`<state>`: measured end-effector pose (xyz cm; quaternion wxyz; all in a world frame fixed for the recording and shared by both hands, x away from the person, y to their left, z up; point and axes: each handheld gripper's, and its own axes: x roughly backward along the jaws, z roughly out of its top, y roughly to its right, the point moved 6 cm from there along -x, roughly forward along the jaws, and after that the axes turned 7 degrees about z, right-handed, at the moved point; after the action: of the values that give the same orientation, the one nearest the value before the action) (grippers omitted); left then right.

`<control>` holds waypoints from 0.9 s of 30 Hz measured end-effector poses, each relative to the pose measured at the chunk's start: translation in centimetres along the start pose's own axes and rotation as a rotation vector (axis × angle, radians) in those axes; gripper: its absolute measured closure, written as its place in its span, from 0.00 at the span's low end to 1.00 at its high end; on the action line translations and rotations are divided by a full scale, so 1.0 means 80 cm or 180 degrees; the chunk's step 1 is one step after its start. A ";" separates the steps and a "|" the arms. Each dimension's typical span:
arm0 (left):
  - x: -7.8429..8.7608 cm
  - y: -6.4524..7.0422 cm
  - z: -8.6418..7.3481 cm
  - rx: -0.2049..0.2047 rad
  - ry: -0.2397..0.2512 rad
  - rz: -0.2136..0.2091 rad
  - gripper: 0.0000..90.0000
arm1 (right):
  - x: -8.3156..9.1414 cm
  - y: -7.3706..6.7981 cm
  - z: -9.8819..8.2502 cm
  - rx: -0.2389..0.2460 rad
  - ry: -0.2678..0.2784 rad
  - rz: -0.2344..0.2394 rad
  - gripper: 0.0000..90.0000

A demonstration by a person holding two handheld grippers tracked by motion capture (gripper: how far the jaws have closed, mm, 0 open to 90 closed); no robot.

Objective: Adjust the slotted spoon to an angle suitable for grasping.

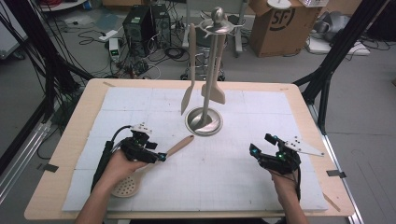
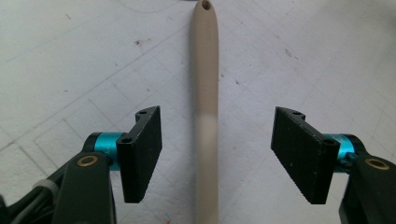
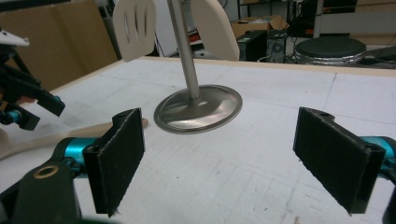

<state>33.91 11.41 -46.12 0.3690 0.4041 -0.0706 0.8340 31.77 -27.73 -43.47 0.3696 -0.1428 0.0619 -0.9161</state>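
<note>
The left tongs (image 2: pixel 212 154) stand wide open astride the handle of a wooden slotted spoon (image 2: pixel 207 116) lying flat on the counter (image 1: pixel 243 163), pads clear of it. The right tongs (image 3: pixel 233 158) wait open and empty. The grasp seems about to begin: next, close squarely on the handle and lift toward the utensil stand (image 1: pixel 204 122).

Black jaws on teal mounts, brass screws, black cables.

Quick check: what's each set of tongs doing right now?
Left tongs: open, straddling the wooden skimmer's handle, not gripping.
Right tongs: open, holding nothing.
</note>
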 end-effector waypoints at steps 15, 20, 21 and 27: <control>-0.018 -0.001 -0.020 -0.0046 -0.0157 0.0087 0.47 | -0.008 -0.005 -0.005 0.0107 -0.0113 -0.0007 0.18; -0.020 0.000 -0.026 -0.0009 -0.0103 0.0121 0.47 | -0.008 -0.004 -0.007 0.0080 -0.0118 -0.0009 0.18; -0.020 -0.001 -0.026 -0.0009 -0.0113 0.0135 0.46 | -0.008 -0.004 -0.007 0.0082 -0.0115 -0.0006 0.18; -0.024 0.004 -0.027 -0.0039 -0.0144 0.0125 0.46 | -0.008 -0.004 -0.007 0.0079 -0.0117 -0.0010 0.18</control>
<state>33.15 11.03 -48.86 0.3533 0.4191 -0.0919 0.8313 31.87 -27.05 -44.05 0.3710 -0.1551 0.0436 -0.9145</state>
